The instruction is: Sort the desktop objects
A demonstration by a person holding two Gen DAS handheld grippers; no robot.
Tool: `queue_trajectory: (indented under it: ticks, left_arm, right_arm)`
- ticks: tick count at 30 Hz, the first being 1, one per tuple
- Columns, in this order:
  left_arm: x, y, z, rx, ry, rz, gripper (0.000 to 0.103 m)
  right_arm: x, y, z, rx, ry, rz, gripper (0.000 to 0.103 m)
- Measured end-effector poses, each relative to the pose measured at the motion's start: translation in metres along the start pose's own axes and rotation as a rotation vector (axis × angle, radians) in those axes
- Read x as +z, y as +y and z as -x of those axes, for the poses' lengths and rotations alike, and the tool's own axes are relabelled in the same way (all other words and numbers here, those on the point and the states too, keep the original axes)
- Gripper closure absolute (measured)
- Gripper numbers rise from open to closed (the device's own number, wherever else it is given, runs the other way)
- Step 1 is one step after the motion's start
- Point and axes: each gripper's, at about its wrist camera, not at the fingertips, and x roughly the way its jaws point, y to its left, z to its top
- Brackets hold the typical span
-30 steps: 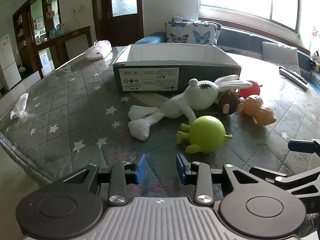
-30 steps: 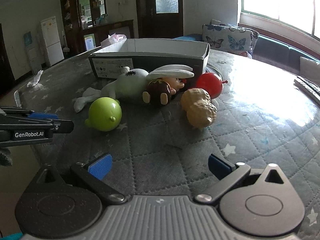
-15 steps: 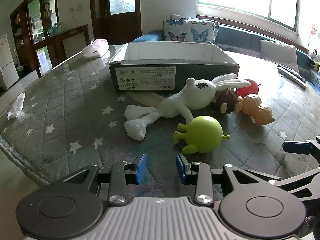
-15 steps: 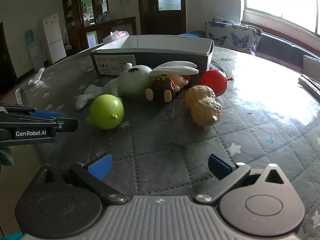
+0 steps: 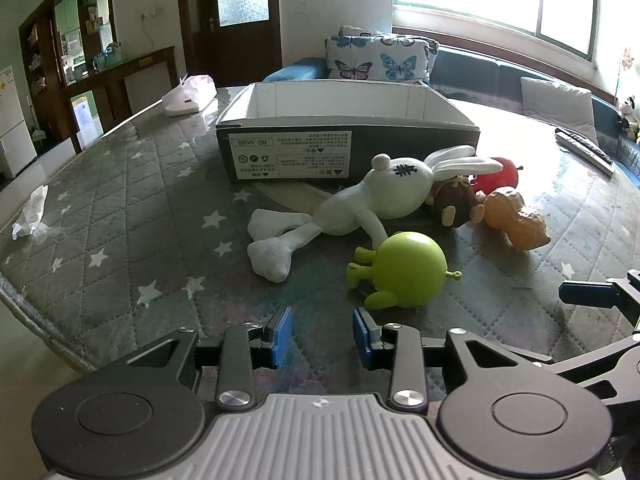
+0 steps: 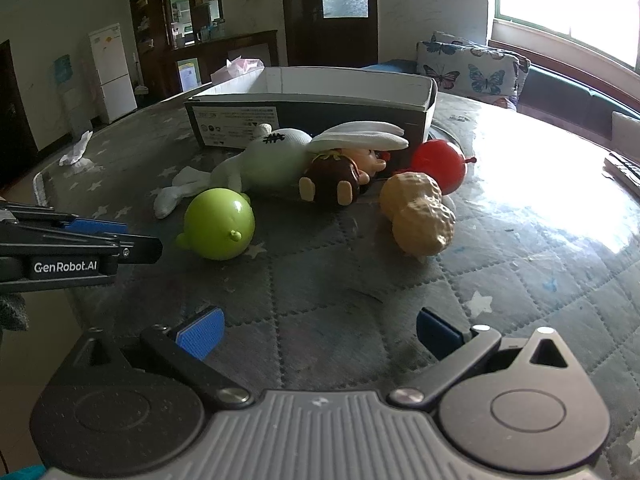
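Note:
Several toys lie on the star-quilted table in front of an open dark cardboard box [image 5: 348,128]. They are a white rabbit plush [image 5: 384,200], a green round toy [image 5: 408,276], a brown doll [image 5: 456,200], a tan peanut toy [image 5: 516,218] and a red round toy [image 5: 502,172]. My left gripper [image 5: 322,336] hovers just short of the green toy [image 6: 220,224], its pads a narrow gap apart with nothing between them. My right gripper [image 6: 320,332] stands wide open and empty, short of the peanut toy [image 6: 420,216].
A pink tissue pack [image 5: 190,96] lies far left of the box. A crumpled tissue [image 5: 30,212] sits near the table's left edge, and a remote [image 5: 584,148] lies at the far right. A sofa with cushions stands behind the table.

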Motion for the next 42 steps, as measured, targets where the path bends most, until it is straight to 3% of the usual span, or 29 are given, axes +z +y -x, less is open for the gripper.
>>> queue_trajectory:
  ticks: [42]
  left_arm:
    - [0.011,0.011,-0.01,-0.017,0.028,0.018,0.066]
  right_arm:
    - [0.014,0.011,-0.017,0.058,0.003,0.052,0.0]
